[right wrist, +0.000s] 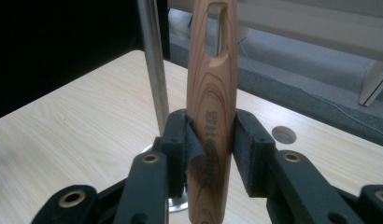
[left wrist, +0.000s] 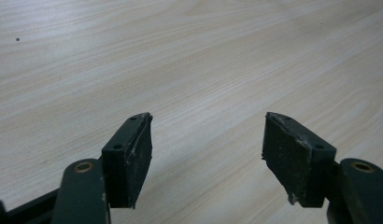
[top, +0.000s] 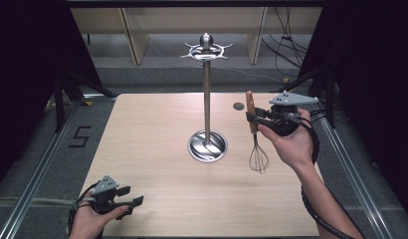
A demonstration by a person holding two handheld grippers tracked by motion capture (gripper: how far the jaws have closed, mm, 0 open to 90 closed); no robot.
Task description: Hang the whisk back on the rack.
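Observation:
A whisk with a wooden handle and black wire loops hangs upright over the right side of the table, loops down. My right gripper is shut on the handle, both pads pressing its sides; a slot shows near the handle's top. A tall metal rack stands mid-table: a pole rising from a round steel base to a ring of hooks. In the right gripper view the pole stands just left of the handle. My left gripper rests low at the near left, open, with nothing between its pads.
The light wooden table has a small round hole near its far right. Metal rails run along the floor on both sides, and cables lie on the floor at the far right. Dark curtains flank the table.

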